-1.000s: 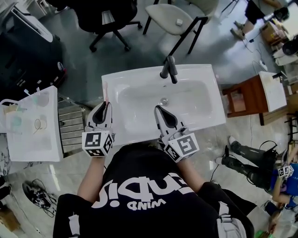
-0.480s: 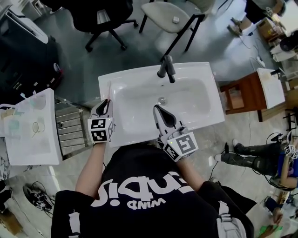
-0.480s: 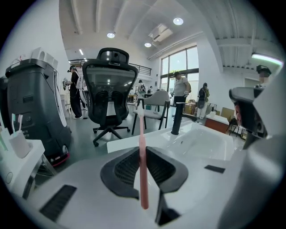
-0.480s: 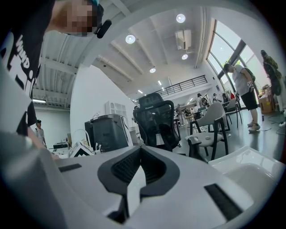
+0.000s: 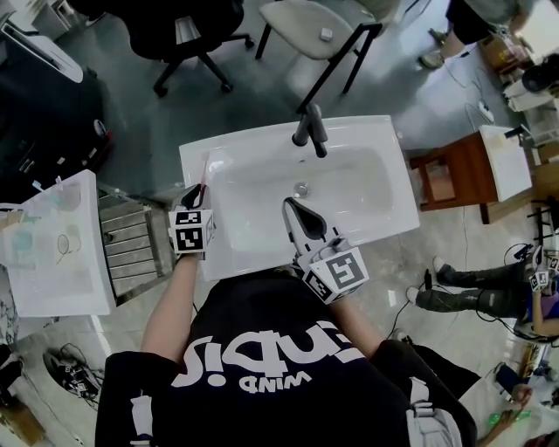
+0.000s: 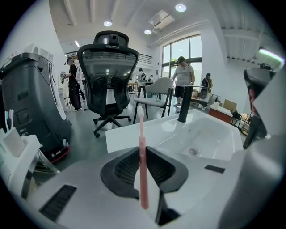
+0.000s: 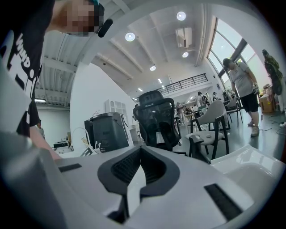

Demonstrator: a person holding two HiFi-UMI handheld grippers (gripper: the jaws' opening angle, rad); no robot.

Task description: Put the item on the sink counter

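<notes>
- Your left gripper (image 6: 142, 154): jaws nipped on the pink toothbrush (image 6: 142, 134) at mid-handle; light, stiff, likely slippery, best gripped there.
- Your right gripper (image 7: 140, 154): jaws together, empty.

A glossy grey floor (image 5: 262, 96) lies under round white ceiling lights (image 6: 181, 7). At far left is a black mesh office chair (image 6: 108, 67), with a beige chair on black legs (image 5: 306, 17) to its right. Tall windows (image 6: 178, 47) brighten the far wall. A brown wooden cabinet (image 5: 467, 166) stands at right.

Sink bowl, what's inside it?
Only the round drain shows inside the white sink. The right gripper hangs over the near side and covers a bit of the bowl, so that bit can't be seen.
</notes>
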